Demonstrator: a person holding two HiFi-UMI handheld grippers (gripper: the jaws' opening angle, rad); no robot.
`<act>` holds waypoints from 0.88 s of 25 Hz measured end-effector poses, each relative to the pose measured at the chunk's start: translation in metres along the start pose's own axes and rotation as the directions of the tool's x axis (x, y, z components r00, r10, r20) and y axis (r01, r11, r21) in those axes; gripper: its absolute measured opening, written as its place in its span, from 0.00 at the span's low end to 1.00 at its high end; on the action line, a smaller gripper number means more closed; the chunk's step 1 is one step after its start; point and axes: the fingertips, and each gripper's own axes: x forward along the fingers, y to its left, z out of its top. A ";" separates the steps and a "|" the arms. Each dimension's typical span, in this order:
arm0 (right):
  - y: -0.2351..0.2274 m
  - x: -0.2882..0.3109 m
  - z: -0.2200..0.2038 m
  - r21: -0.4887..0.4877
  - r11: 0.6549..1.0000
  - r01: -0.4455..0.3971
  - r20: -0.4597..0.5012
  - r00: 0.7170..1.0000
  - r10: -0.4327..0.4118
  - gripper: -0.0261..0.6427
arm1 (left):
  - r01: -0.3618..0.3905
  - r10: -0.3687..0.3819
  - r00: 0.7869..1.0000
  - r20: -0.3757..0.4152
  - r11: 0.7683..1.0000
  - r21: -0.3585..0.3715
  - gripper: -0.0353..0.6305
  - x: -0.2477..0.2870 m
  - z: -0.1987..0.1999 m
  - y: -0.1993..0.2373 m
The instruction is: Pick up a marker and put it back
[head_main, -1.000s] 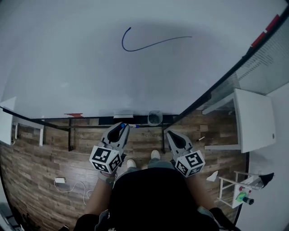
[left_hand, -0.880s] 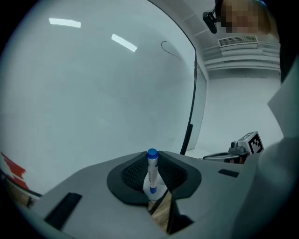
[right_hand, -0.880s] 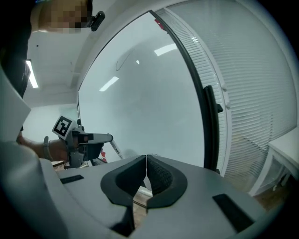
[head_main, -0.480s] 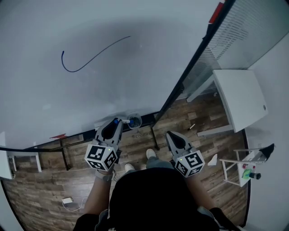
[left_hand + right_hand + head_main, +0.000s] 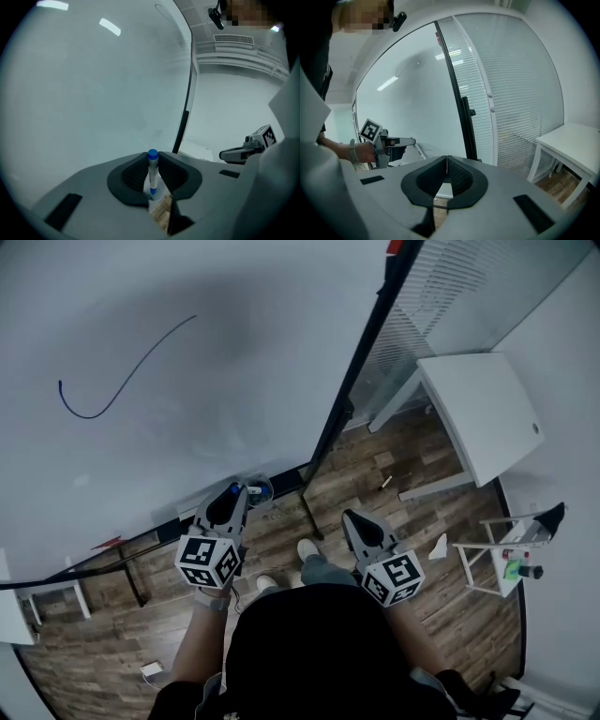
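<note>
We hold the blue-capped marker upright in the jaws of our left gripper, near the whiteboard. The jaws of our right gripper touch together, nothing between, above free wooden floor. Further, the whiteboard's black edge rises.

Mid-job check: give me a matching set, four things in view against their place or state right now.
Things:
1. left gripper
2. right gripper
3. marker
4. white table

Place or state:
A. shut, nothing between its fingers
B. at the right of the head view
C. standing upright, blue end on top
D. shut on the marker

Pairs: 1-D, 2-A, 3-C, 4-B
</note>
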 end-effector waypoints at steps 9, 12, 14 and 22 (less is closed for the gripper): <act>-0.009 -0.015 -0.009 0.017 0.999 0.051 -0.007 0.999 -0.051 0.08 | 0.013 -0.012 0.998 -0.057 1.000 0.025 0.18 0.018 -0.029 -0.006; -0.012 -0.019 -0.013 0.025 0.998 0.065 -0.011 0.998 -0.065 0.08 | 0.013 -0.011 0.998 -0.065 0.999 0.030 0.18 0.021 -0.035 -0.006; -0.013 -0.022 -0.015 0.028 0.997 0.072 -0.012 0.997 -0.072 0.08 | 0.012 -0.009 0.997 -0.072 0.999 0.036 0.18 0.022 -0.038 -0.006; -0.015 -0.027 -0.015 0.036 0.996 0.080 -0.015 0.997 -0.079 0.08 | -0.005 0.011 0.995 -0.094 0.998 0.055 0.18 0.024 -0.046 -0.006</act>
